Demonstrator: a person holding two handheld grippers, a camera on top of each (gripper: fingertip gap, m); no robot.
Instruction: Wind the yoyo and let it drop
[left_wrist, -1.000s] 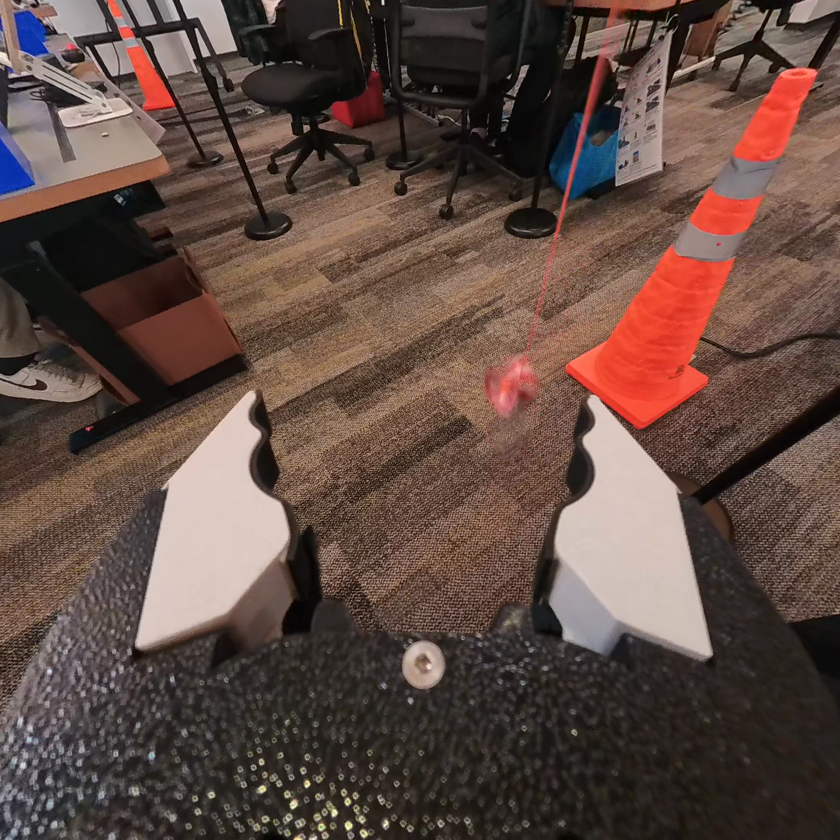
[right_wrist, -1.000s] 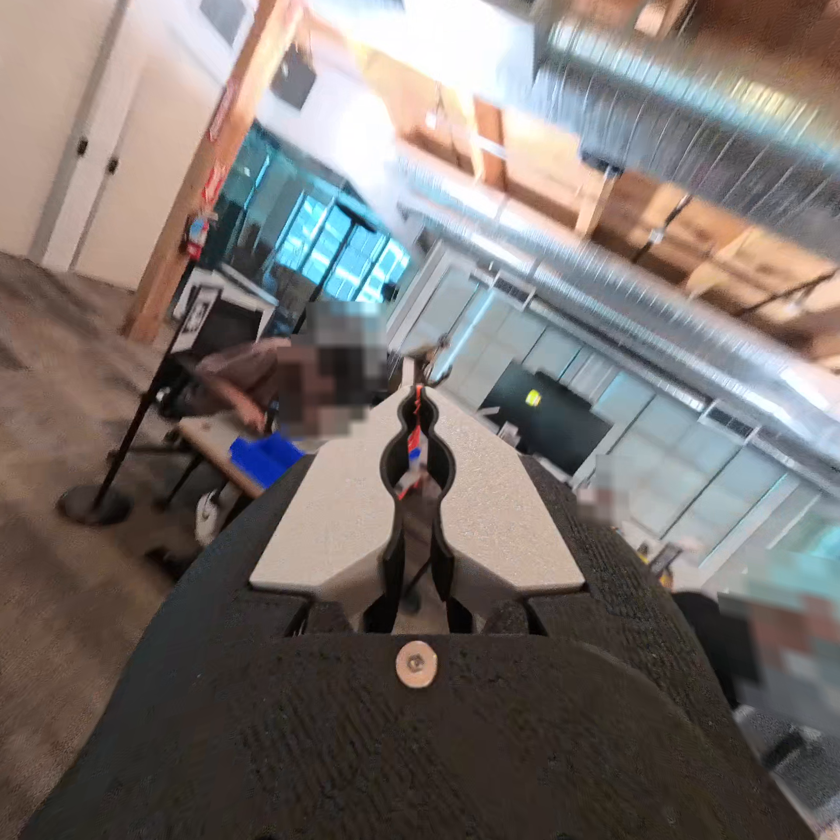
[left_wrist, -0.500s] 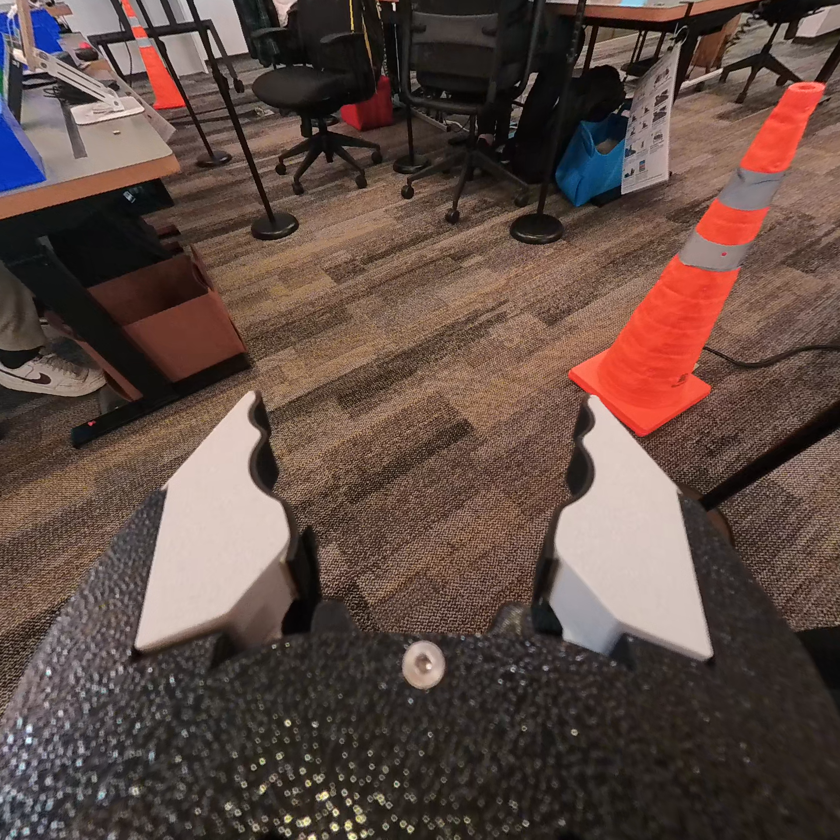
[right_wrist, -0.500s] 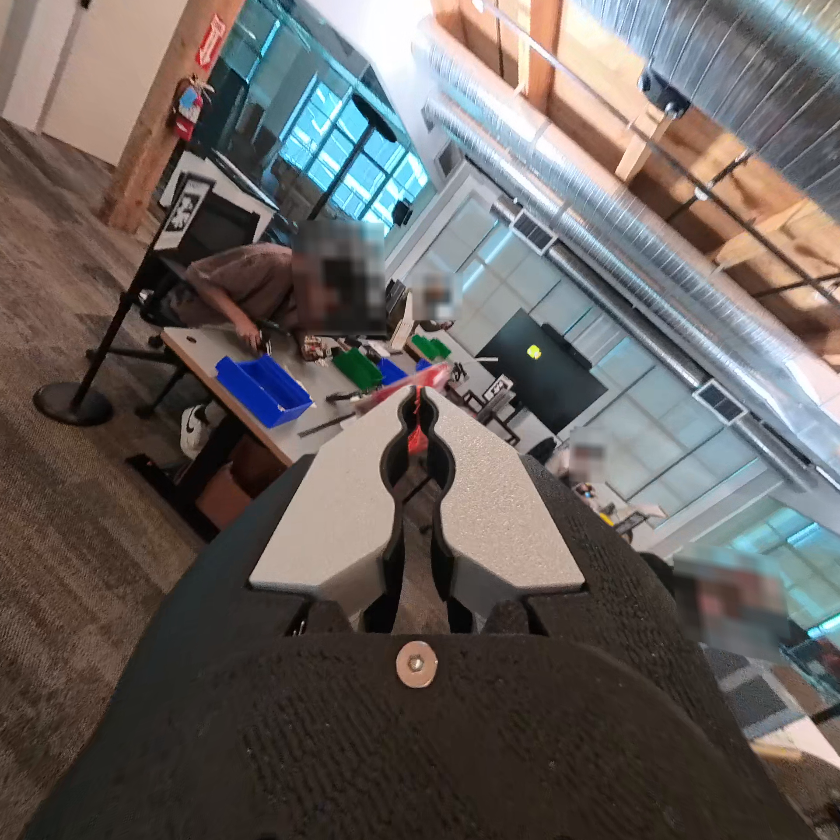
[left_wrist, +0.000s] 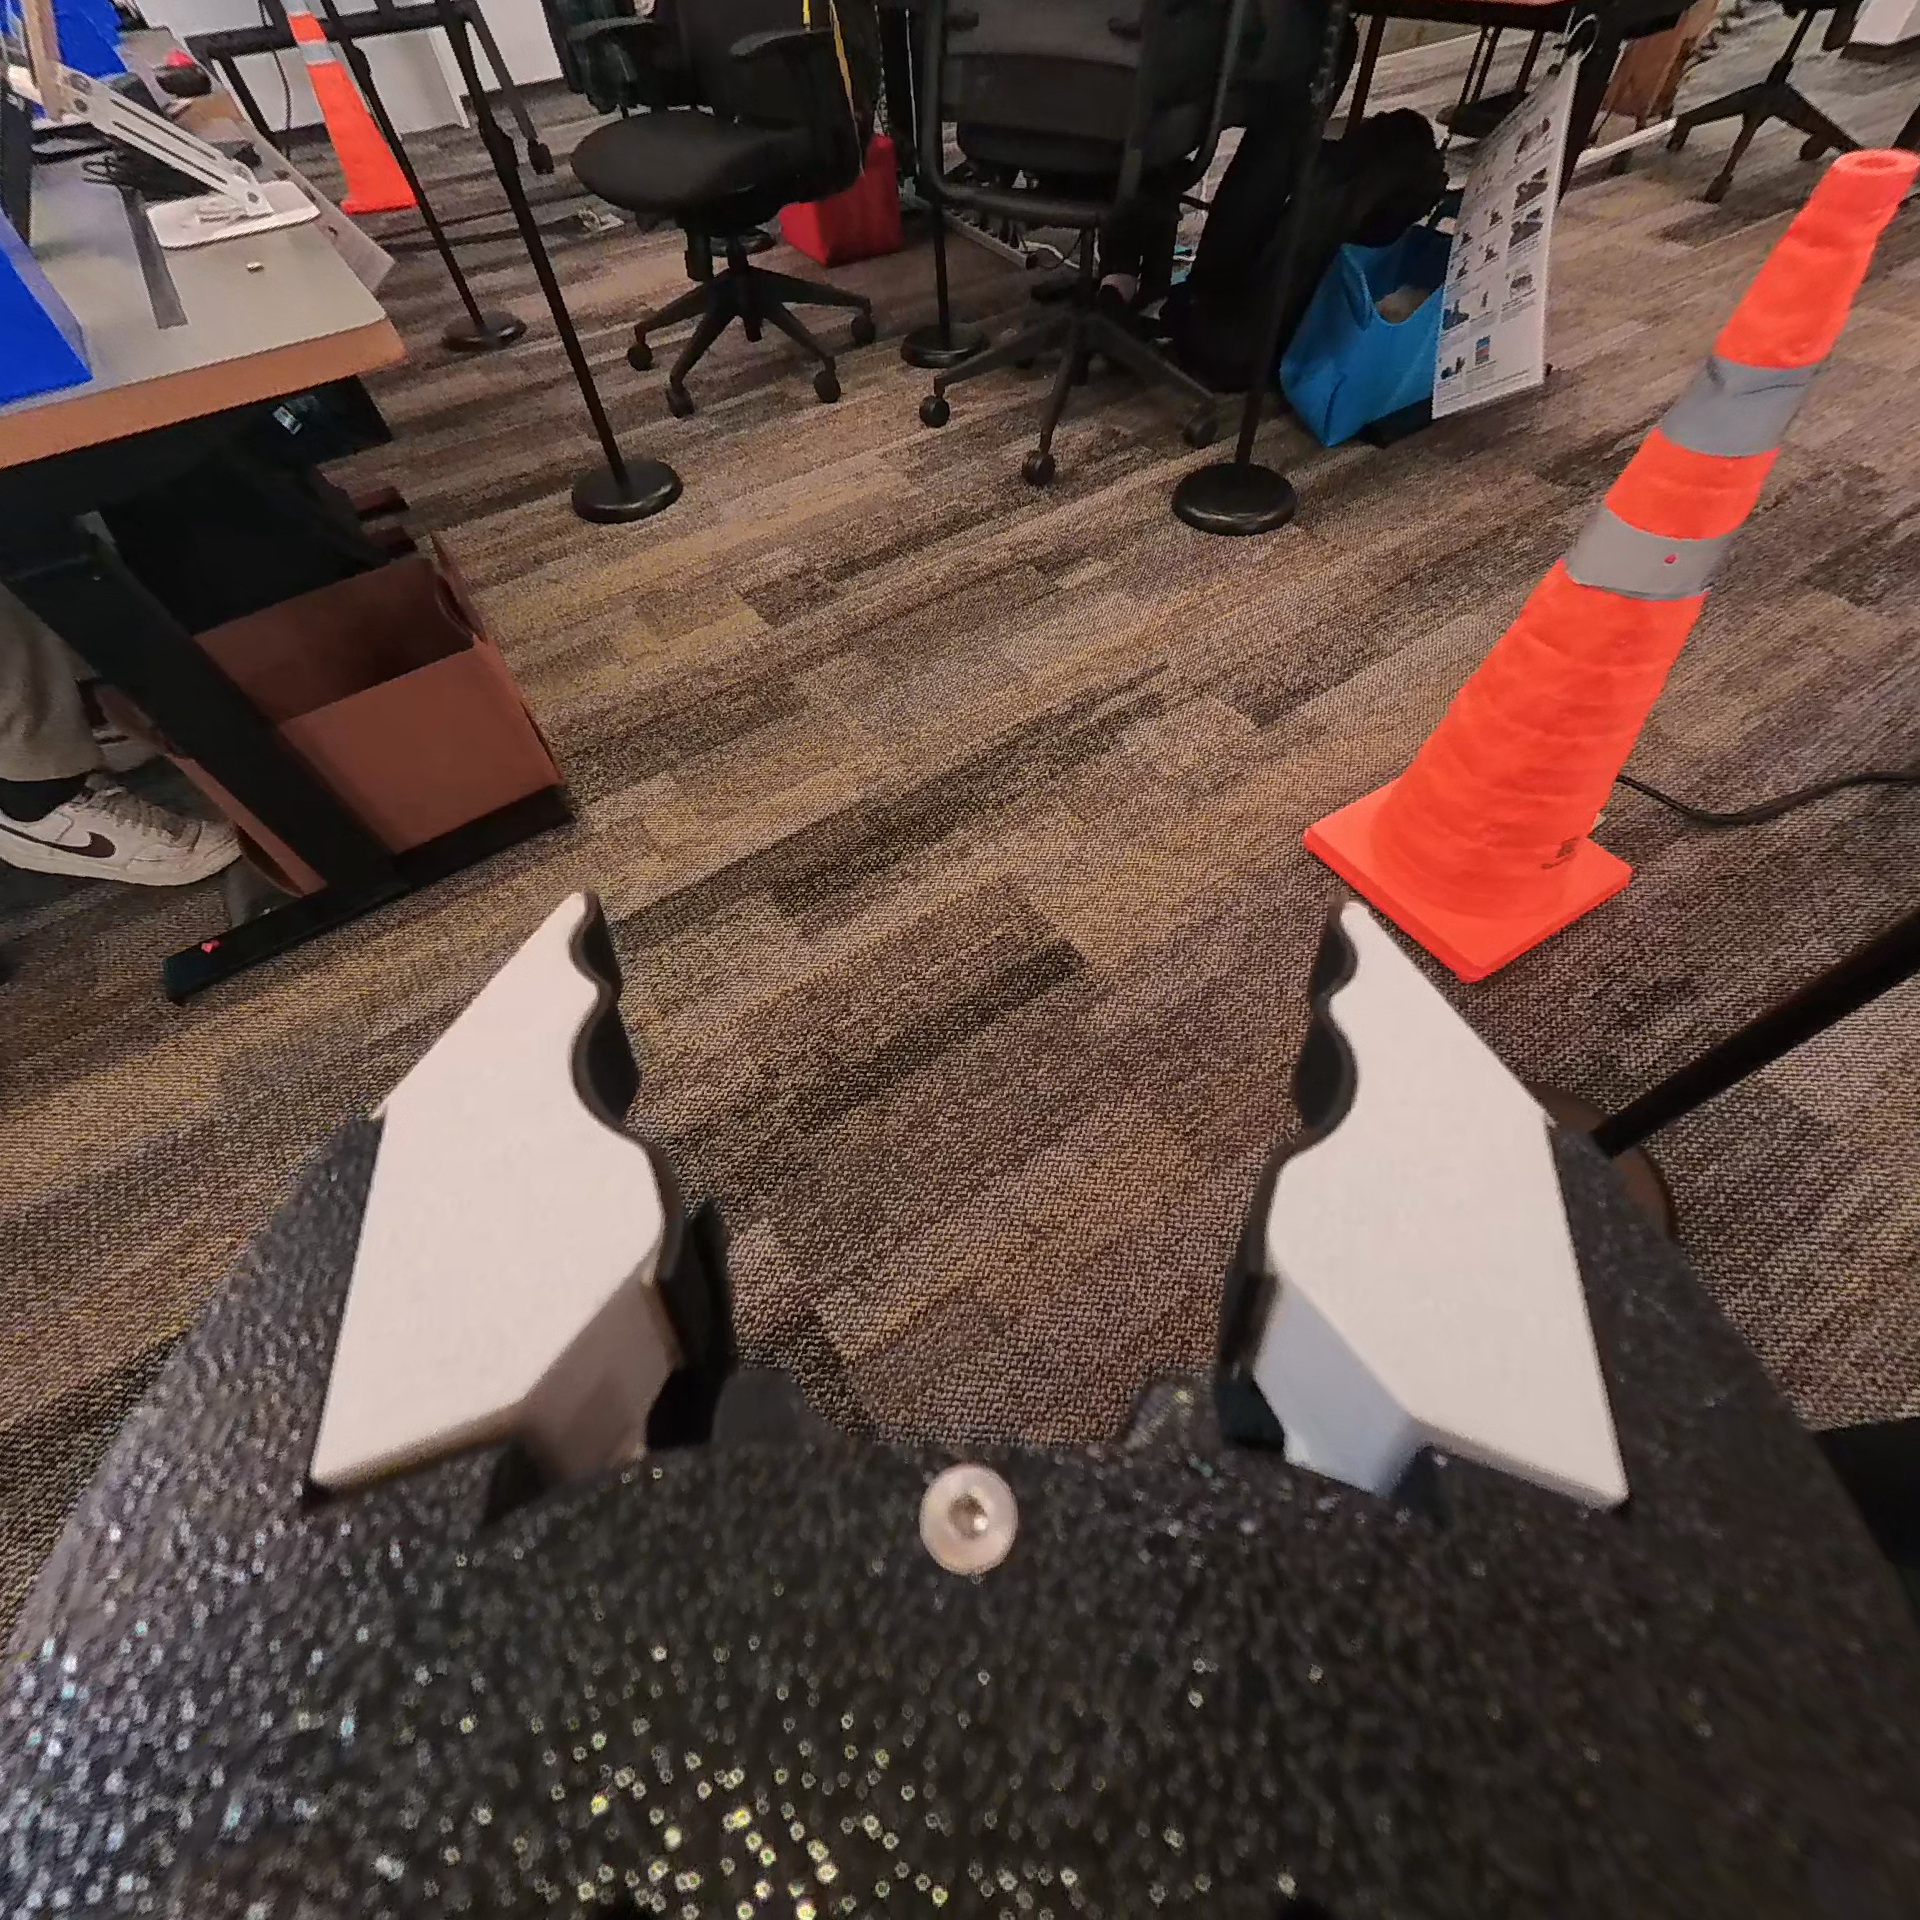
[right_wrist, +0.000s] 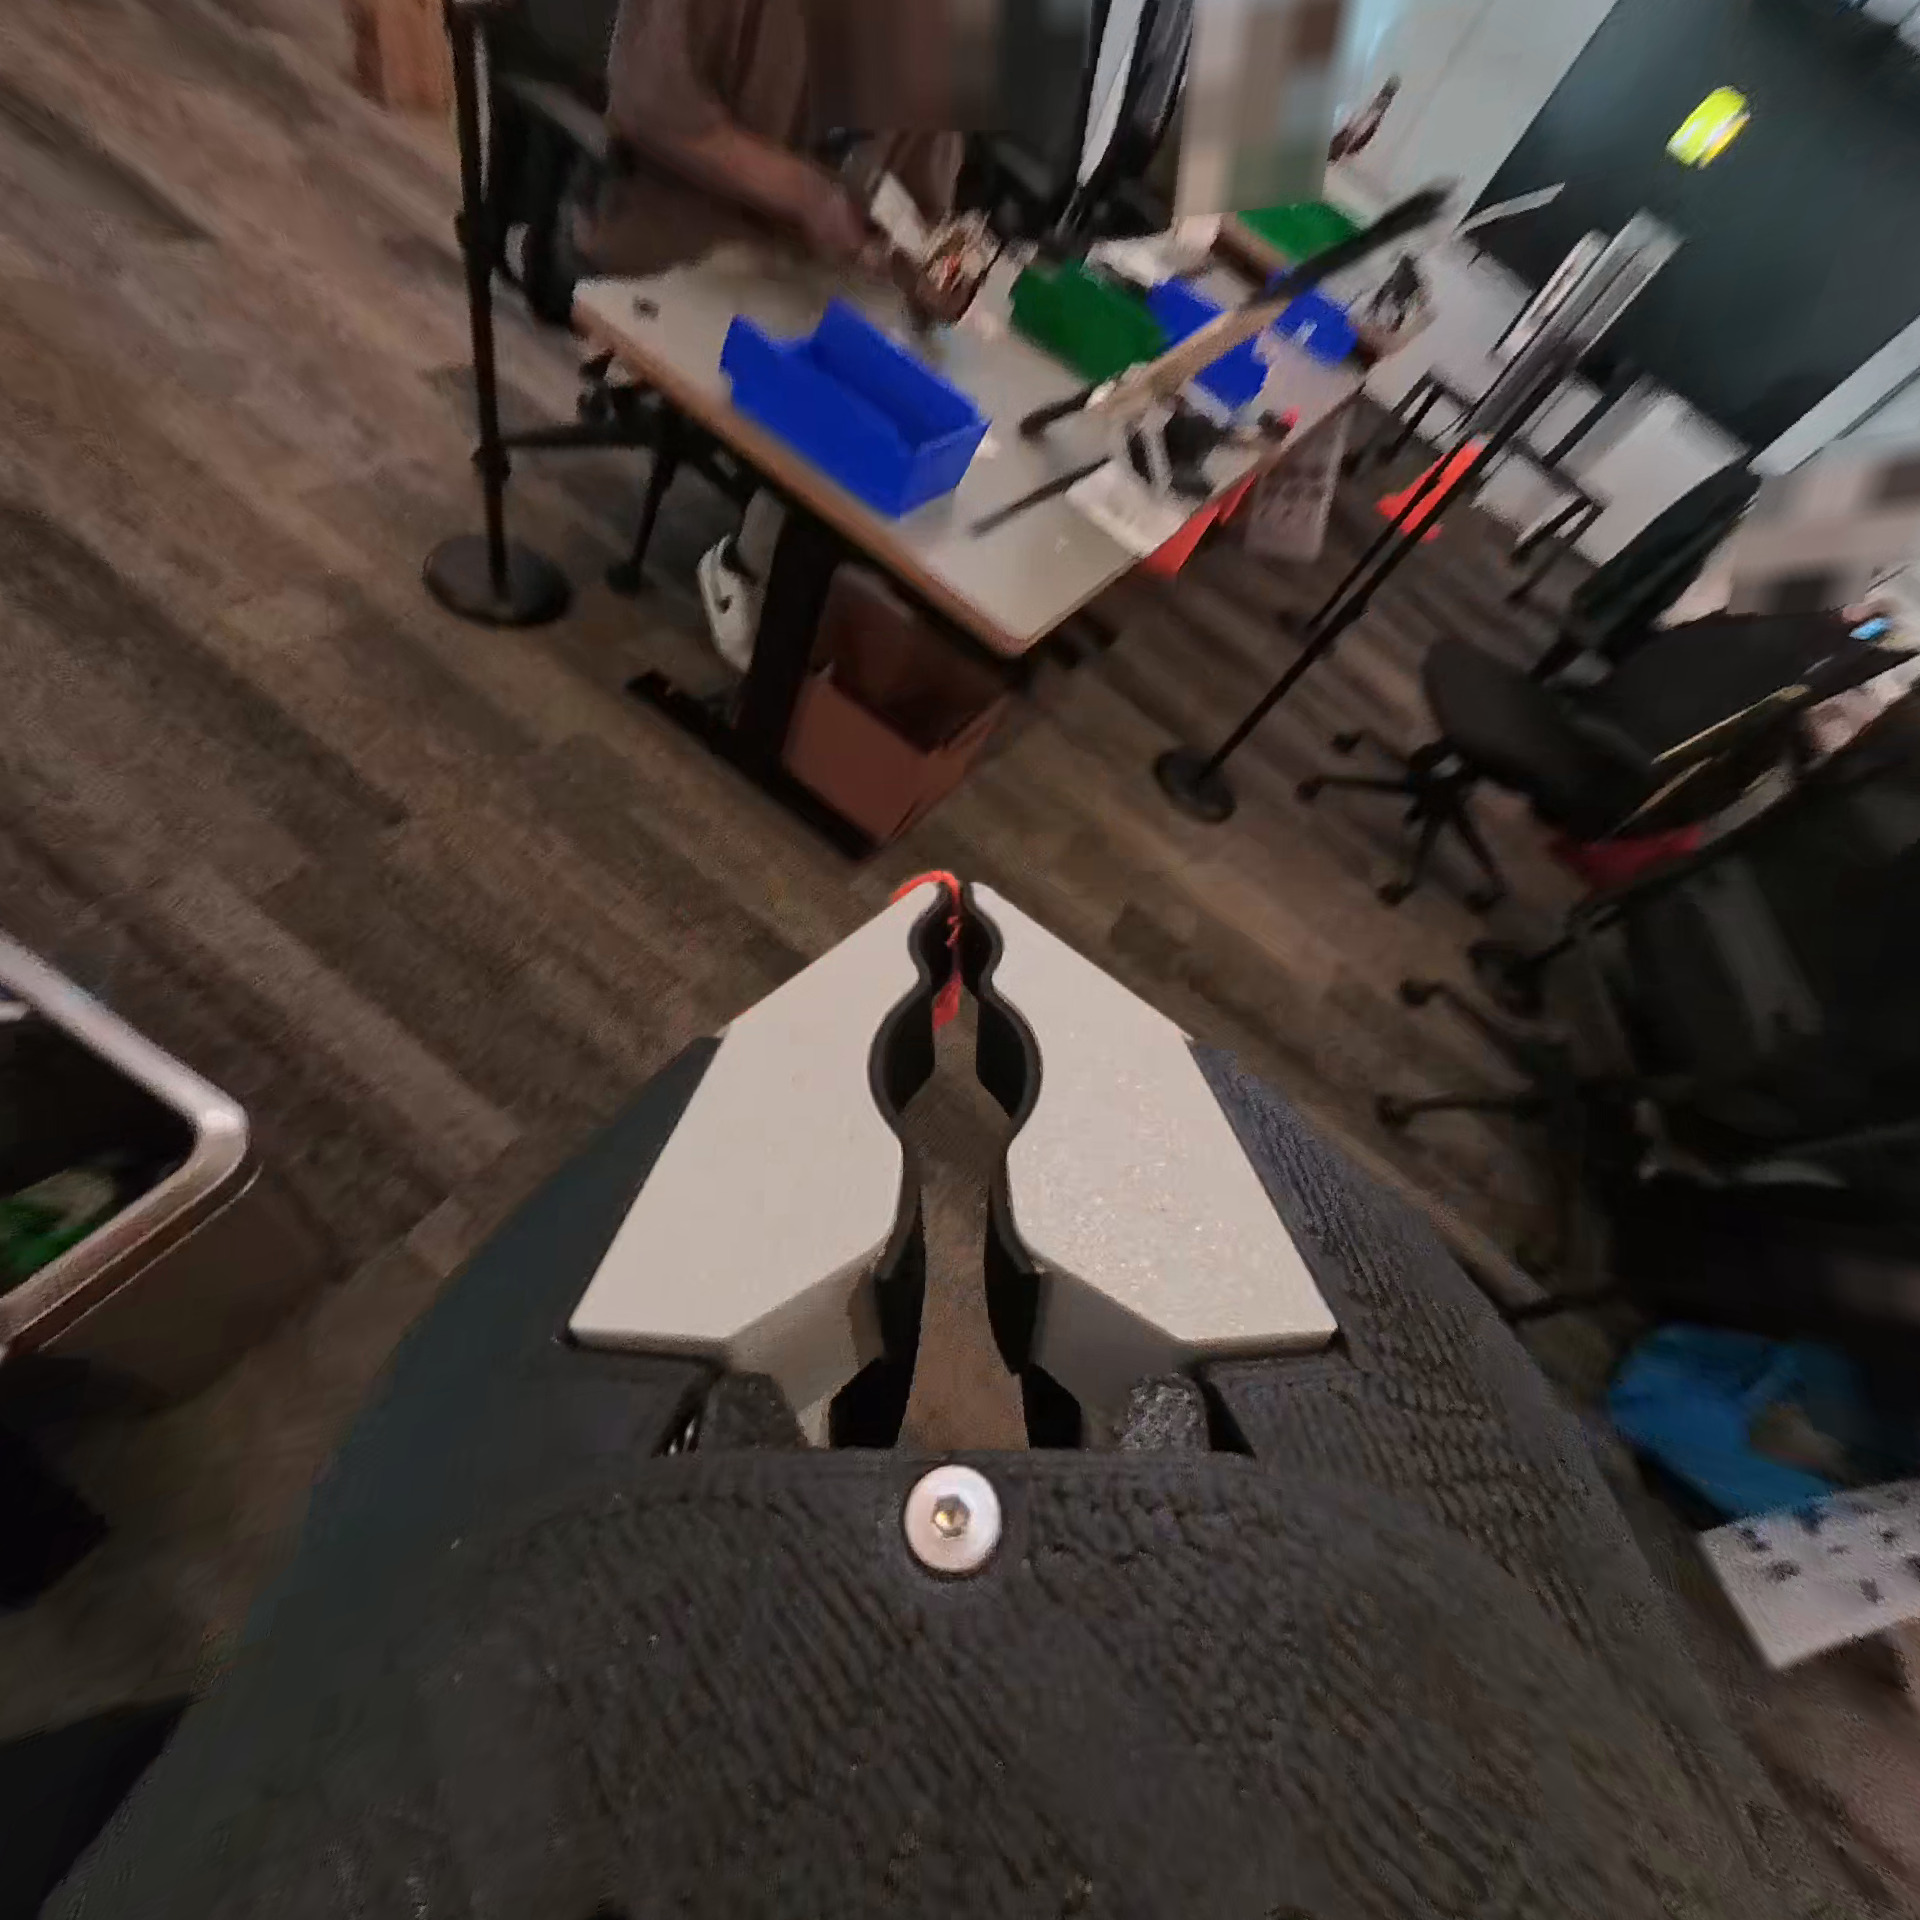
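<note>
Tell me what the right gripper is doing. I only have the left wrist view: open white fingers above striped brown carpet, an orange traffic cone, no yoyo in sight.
Observer: The right gripper is shut, pinching a thin red string between its fingertips.
Operator: Does the yoyo body show hanging from it?
Observer: No. The right wrist view shows only a short bit of string looping out at the tips. The yoyo body is out of frame there too.
Operator: Where does that gripper point?
Observer: Down toward the carpet and a grey-topped desk carrying a blue plastic bin. That picture is motion-blurred.
</note>
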